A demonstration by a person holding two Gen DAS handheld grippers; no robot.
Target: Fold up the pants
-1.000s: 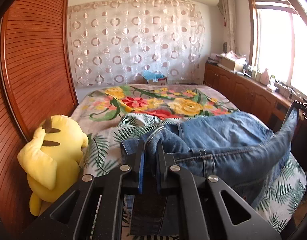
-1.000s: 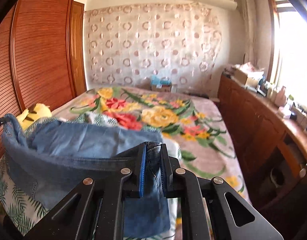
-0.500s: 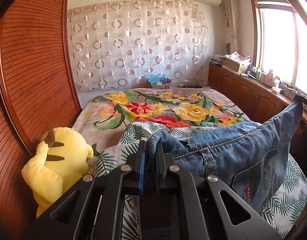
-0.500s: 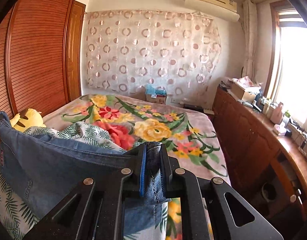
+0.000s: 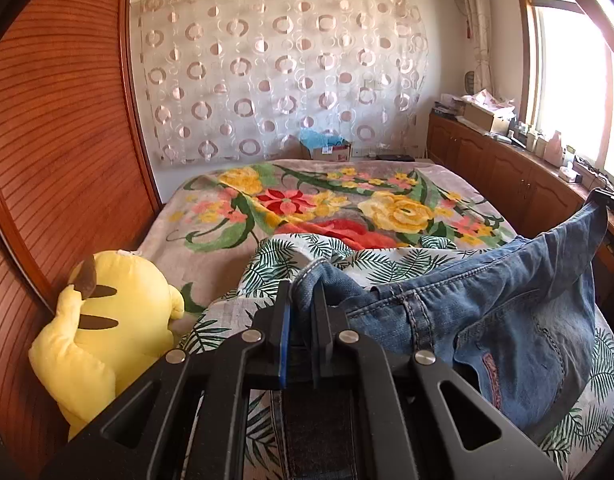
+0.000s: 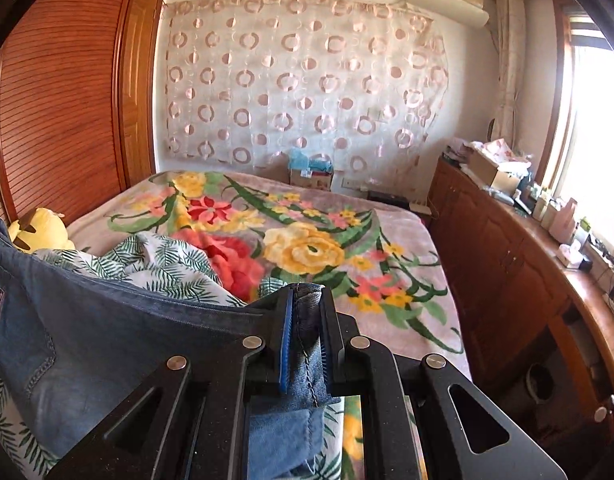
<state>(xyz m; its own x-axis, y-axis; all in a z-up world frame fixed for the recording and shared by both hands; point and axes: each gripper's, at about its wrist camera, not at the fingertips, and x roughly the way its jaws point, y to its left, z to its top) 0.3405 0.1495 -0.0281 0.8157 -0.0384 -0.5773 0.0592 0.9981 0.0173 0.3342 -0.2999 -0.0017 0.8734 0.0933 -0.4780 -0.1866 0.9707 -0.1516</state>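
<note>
step: we are lifting the jeans (image 5: 507, 304) above the bed (image 5: 307, 200) | left gripper (image 5: 301, 312) and right gripper (image 6: 307, 320) fingers both clamping the waistband | tip: we are keeping it taut and level

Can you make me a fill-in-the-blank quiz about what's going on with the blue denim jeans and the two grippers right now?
1. Both the left gripper and the right gripper are shut on the blue denim ____.
2. The yellow plush toy sits against the ____ wardrobe.
3. Beneath the jeans lies a white sheet printed with green ____.

Answers: jeans; wooden; leaves
</note>
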